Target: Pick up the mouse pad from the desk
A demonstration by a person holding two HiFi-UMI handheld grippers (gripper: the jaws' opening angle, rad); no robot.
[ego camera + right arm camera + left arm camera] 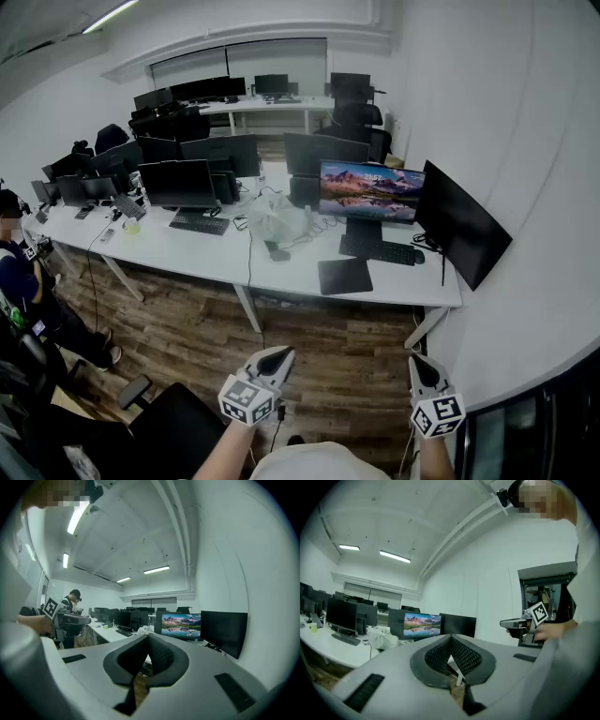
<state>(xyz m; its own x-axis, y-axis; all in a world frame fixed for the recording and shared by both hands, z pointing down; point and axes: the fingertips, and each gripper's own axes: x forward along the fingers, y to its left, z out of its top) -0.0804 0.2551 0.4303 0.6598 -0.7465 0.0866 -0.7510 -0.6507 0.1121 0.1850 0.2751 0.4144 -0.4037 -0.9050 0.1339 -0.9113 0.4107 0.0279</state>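
The mouse pad (344,276) is a dark rectangle lying flat near the front edge of the white desk (281,272), just in front of the keyboard (380,249). Both grippers are held low over the wooden floor, well short of the desk. My left gripper (280,354) has its jaws closed tip to tip with nothing between them, as the left gripper view (450,637) also shows. My right gripper (418,362) is shut and empty too, its pads meeting in the right gripper view (147,635). Each gripper appears in the other's view, and the pad is hidden in both.
A lit monitor (371,190) and a dark angled monitor (461,234) stand behind the pad. A white plastic bag (278,223) lies to its left, a mouse (418,257) to its right. A black office chair (173,427) is at my lower left. A person (23,281) sits at far left.
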